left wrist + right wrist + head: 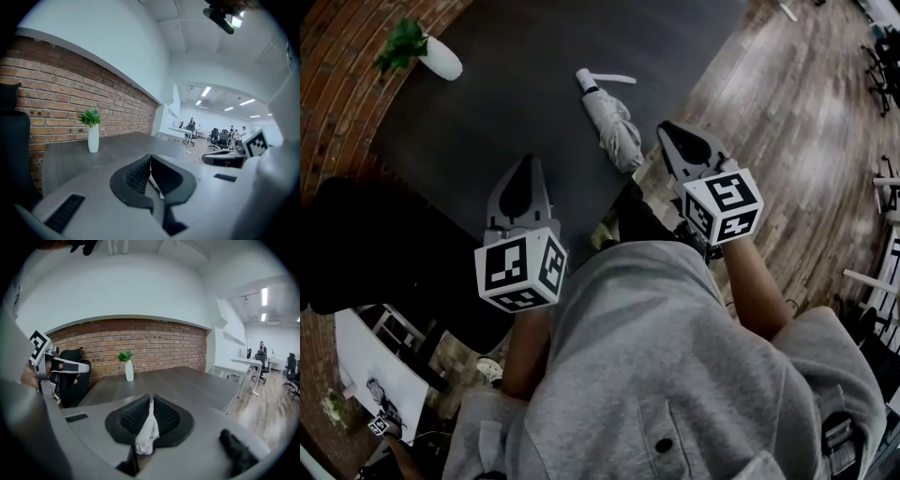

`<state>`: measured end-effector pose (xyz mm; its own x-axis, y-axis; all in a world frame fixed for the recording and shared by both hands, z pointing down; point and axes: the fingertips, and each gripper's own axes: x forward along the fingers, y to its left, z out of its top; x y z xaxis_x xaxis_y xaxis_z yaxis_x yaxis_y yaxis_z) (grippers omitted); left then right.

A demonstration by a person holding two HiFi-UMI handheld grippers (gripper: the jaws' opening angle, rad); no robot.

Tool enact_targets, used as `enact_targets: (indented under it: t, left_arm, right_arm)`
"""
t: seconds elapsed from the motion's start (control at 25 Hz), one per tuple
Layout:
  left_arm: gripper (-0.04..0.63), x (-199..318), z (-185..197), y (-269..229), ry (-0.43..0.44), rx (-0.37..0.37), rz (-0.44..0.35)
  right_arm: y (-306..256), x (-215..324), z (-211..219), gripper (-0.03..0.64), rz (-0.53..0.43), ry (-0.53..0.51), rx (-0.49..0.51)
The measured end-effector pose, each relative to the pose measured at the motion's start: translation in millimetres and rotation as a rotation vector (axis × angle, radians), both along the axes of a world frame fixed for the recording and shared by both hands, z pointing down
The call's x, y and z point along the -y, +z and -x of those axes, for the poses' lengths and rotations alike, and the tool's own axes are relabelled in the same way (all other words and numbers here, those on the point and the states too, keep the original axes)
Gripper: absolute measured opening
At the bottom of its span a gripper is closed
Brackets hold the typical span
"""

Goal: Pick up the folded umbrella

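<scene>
The folded umbrella (614, 122) runs from upper centre down-right, its lower end just left of the right gripper (670, 133), the nearer of the 2; the left gripper (528, 169) is farther, and both have their jaws together.

You face a red brick wall (140, 341) under a plain white upper wall (140, 291). The dark grey tabletop (516, 103) stands against it, with a black chair (70, 376) to its left. On your right lies a worn wood plank floor (787, 122). Farther off are white desks (232, 369), office chairs (219, 137) and bright ceiling strip lights (265, 296).
</scene>
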<state>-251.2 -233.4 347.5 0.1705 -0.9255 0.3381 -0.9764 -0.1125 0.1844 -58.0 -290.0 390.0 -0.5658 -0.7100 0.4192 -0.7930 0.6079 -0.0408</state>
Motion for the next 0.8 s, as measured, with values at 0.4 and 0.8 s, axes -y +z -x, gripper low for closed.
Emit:
enact_targets:
  t: [0.4, 0.8]
  left_arm:
    - [0.015, 31.5, 4.1, 8.3, -0.003, 0.018, 0.025]
    - [0.015, 45.9, 21.9, 27.2, -0.056, 0.026, 0.081]
  right_arm:
    - [24.8, 30.8, 11.4, 0.114, 0.093, -0.024, 0.047]
    - [84.2, 32.9, 25.2, 0.22, 0.275, -0.09, -0.027]
